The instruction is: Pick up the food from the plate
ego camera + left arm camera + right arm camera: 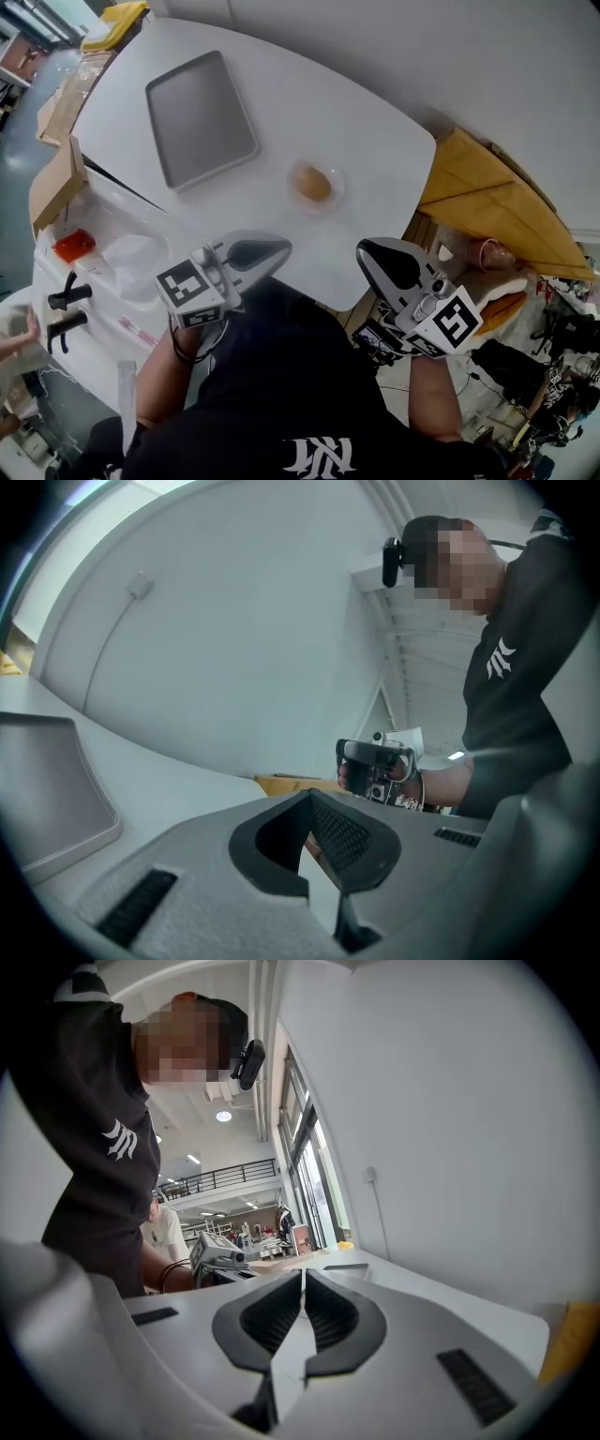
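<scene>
Head view shows the food (312, 184), a small brown oval lump, lying in a little round see-through plate (338, 176) near the middle of the smooth white table (375, 122). Its long side runs about left to right, a bit slanted. A flat grey tray (200, 117) with round corners lies farther off to the left, apart from the plate. The left gripper (281, 247) and the right gripper (364, 251) hang by the near edge, short of the plate. Both have their jaws pressed together and hold nothing.
</scene>
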A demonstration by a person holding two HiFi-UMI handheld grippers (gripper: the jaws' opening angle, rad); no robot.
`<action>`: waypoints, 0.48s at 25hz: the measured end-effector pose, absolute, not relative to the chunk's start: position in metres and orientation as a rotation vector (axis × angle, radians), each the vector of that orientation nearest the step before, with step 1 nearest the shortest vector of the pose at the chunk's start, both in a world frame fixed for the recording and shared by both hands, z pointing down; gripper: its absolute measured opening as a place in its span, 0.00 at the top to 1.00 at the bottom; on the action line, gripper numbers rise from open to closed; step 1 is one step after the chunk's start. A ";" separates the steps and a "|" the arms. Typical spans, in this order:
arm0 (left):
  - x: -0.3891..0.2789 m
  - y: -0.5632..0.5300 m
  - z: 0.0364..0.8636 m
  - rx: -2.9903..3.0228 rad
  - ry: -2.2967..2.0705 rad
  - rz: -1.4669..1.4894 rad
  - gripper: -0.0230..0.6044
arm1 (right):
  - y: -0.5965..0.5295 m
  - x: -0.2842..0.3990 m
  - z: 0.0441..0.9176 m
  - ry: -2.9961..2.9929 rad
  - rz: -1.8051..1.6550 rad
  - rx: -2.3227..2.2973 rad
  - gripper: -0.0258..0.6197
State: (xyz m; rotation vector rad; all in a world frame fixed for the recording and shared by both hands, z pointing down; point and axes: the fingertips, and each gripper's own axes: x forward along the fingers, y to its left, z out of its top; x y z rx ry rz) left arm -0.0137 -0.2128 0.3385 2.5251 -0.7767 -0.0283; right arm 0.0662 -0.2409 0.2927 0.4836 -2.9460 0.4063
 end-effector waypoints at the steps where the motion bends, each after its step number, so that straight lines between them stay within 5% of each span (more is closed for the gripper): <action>1: -0.020 -0.219 0.346 2.526 -0.775 -0.011 0.96 | -0.249 0.060 0.296 -2.934 0.412 0.489 0.95; 12: -0.036 -0.284 0.424 2.352 -0.819 0.001 0.96 | -0.340 0.016 0.376 -2.849 0.502 0.351 0.94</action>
